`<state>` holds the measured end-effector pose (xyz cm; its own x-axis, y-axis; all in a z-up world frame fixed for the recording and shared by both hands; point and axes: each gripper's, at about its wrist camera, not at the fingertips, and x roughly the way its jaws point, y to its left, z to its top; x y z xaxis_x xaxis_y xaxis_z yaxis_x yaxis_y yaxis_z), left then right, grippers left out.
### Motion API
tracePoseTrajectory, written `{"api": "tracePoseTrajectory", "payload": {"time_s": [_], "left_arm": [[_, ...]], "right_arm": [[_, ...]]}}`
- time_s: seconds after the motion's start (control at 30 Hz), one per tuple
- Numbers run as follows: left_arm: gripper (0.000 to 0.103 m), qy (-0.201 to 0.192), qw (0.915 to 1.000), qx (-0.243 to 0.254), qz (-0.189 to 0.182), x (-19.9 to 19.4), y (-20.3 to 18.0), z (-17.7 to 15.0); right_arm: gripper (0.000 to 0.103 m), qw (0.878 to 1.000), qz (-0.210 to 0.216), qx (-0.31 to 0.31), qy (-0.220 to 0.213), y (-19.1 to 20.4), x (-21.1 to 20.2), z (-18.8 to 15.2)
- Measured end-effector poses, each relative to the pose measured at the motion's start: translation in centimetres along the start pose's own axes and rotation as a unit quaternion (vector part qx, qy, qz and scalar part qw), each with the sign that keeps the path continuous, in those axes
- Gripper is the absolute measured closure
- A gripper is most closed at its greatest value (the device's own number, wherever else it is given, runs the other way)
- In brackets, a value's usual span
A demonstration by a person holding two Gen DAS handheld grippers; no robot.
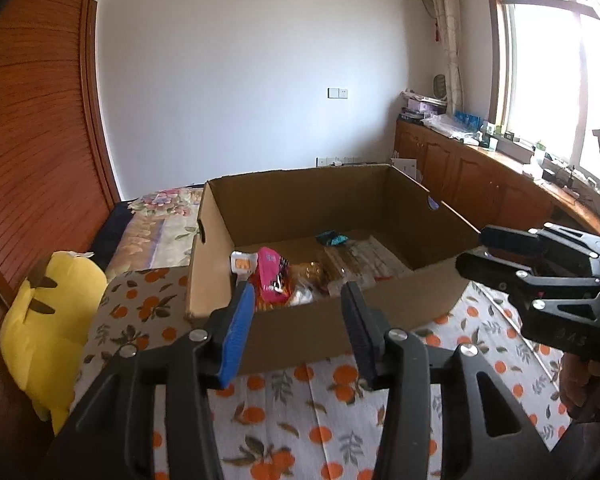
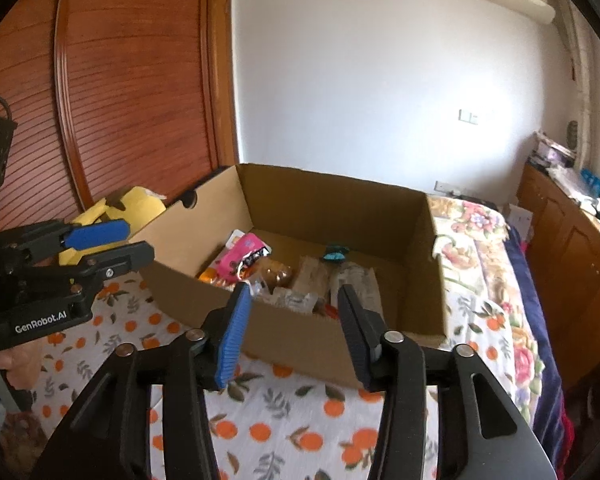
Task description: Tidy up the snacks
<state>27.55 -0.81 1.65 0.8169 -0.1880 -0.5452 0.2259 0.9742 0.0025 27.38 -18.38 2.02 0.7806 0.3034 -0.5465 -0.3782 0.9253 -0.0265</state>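
An open cardboard box (image 1: 296, 340) (image 2: 300, 344) stands on a bed covered with an orange-print cloth. Inside lie several snacks: a pink packet (image 1: 271, 276) (image 2: 242, 254), a small teal packet (image 1: 332, 239) (image 2: 334, 256) and clear-wrapped packs (image 1: 360, 264) (image 2: 352, 280). My left gripper (image 1: 298, 292) is open and empty, just in front of the box's near wall. My right gripper (image 2: 292, 294) is open and empty too, also before the near wall. Each gripper shows in the other's view, the right one (image 1: 476, 248) at the box's right corner and the left one (image 2: 136, 240) at its left corner.
A yellow plush toy (image 1: 48, 316) (image 2: 140, 204) lies left of the box by a wooden louvred wardrobe (image 2: 120, 80). A floral quilt (image 2: 488, 260) covers the bed beyond the box. Wooden cabinets (image 1: 480, 176) with clutter run under the window on the right.
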Motion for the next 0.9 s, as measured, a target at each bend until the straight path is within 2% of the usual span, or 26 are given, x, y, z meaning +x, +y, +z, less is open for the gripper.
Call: {"api": "tracePoseTrajectory", "payload": {"time_s": [0.17, 0.3, 0.47, 0.53, 0.57, 0.63, 0.7, 0.83, 0.9], "left_arm": [[0.052, -0.008, 0.9998, 0.004, 0.020, -1.6, -0.5, -1.3], [0.034, -0.015, 0.9992, 0.008, 0.037, -2.7, -0.7, -2.3], [0.027, -0.019, 0.9985, 0.000, 0.051, -4.1, -0.7, -3.4], [0.023, -0.016, 0.9983, -0.002, 0.056, -4.5, -0.7, -3.9], [0.020, -0.014, 0.9983, -0.002, 0.056, -4.6, -0.7, -4.1], [0.003, -0.016, 0.9984, -0.006, 0.053, -5.2, -0.8, -4.6], [0.000, -0.019, 0.9985, -0.007, 0.051, -5.6, -0.9, -4.9], [0.000, -0.029, 0.9974, -0.002, 0.067, -6.7, -1.2, -5.5], [0.000, -0.029, 0.9976, -0.007, 0.062, -7.2, -1.3, -5.8]], "right_arm": [[0.032, 1.000, -0.021, 0.013, -0.005, 0.3, -1.7, -1.5], [0.016, 0.999, -0.036, 0.023, -0.009, 0.2, -2.6, -2.4], [0.008, 0.998, -0.049, 0.029, -0.014, 0.3, -3.9, -3.3], [0.000, 0.998, -0.050, 0.033, -0.016, 0.4, -4.3, -3.5], [0.000, 0.998, -0.052, 0.034, -0.016, 0.4, -4.5, -3.7], [0.000, 0.998, -0.055, 0.032, -0.013, 0.6, -4.8, -4.0], [0.000, 0.998, -0.062, 0.031, -0.012, 0.8, -5.3, -4.3], [0.000, 0.997, -0.071, 0.034, -0.013, 1.1, -6.2, -4.9], [0.000, 0.996, -0.077, 0.040, -0.017, 1.2, -6.9, -5.1]]}}
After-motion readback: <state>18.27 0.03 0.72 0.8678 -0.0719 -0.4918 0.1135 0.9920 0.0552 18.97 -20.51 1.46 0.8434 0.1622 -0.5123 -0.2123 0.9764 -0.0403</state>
